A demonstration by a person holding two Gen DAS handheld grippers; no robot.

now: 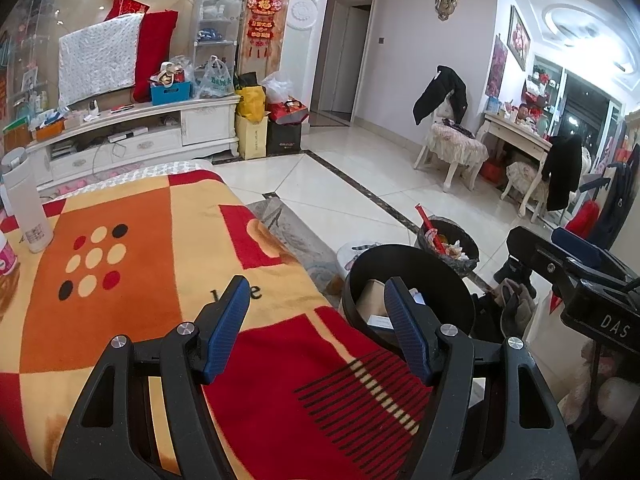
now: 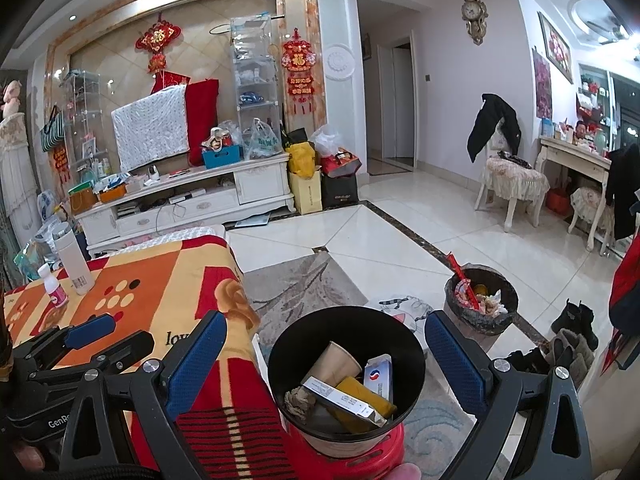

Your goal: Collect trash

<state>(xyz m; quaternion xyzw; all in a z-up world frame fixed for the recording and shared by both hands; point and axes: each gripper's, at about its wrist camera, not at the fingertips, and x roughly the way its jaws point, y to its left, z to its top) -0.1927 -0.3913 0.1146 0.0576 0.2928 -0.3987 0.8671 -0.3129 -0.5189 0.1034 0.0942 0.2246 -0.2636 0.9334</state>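
The black bin (image 2: pixel 344 376) stands at twelve o'clock between the right gripper (image 2: pixel 326 364)'s wide, empty fingers (image 2: pixel 192 364). Only the right wrist view shows its trash: a paper cup (image 2: pixel 336 362) and a box (image 2: pixel 340 398). The left gripper (image 1: pixel 316 328) is wide and empty over the blanketed counter (image 1: pixel 120 280).

2 bins: black bucket (image 2: pixel 344 364) w/ approx 5 trash bits, lined bin (image 2: pixel 482 300) on floor. 2 bottles on blanket (image 2: pixel 132 300): white (image 2: pixel 74 262), small pink (image 2: pixel 54 290). 2 chairs, 1 clock (image 2: pixel 475 16).

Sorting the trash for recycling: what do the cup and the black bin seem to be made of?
The cup looks like brown paper: matte, thin rolled rim, lying on its side. The black bin seems to be smooth plastic, with an even, slightly glossy wall and a flared rim; painted metal cannot be ruled out.
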